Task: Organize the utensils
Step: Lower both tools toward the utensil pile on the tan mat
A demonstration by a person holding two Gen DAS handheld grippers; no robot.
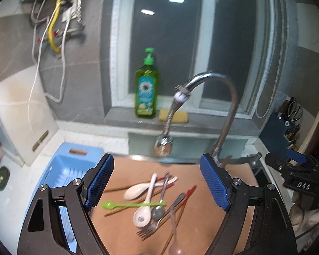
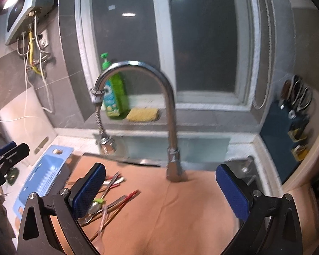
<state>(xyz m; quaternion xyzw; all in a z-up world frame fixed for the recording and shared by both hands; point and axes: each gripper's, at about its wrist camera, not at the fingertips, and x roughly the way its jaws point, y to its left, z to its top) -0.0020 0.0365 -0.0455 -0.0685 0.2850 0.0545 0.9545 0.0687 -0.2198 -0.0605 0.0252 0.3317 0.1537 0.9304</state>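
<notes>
A heap of utensils lies on the brown board (image 1: 202, 223): two white ceramic spoons (image 1: 147, 201), a green plastic spoon (image 1: 125, 205), a metal spoon (image 1: 159, 210), a fork (image 1: 151, 227) and several red-tipped chopsticks (image 1: 186, 199). My left gripper (image 1: 157, 182) hovers open above and behind the heap, nothing between its fingers. My right gripper (image 2: 160, 193) is open too, over bare board to the right of the utensils (image 2: 108, 204); its left finger (image 2: 87, 191) hides part of them. A light blue slotted basket (image 1: 68, 170) sits left of the board.
A chrome faucet (image 1: 223, 114) with a hanging spray head (image 1: 163, 144) arches over the board's far edge. Green soap bottle (image 1: 145, 89) and yellow sponge (image 1: 176, 115) stand on the window sill. A dark blue knife holder (image 2: 287, 131) is at the right, a white cutting board (image 1: 21, 114) at the left.
</notes>
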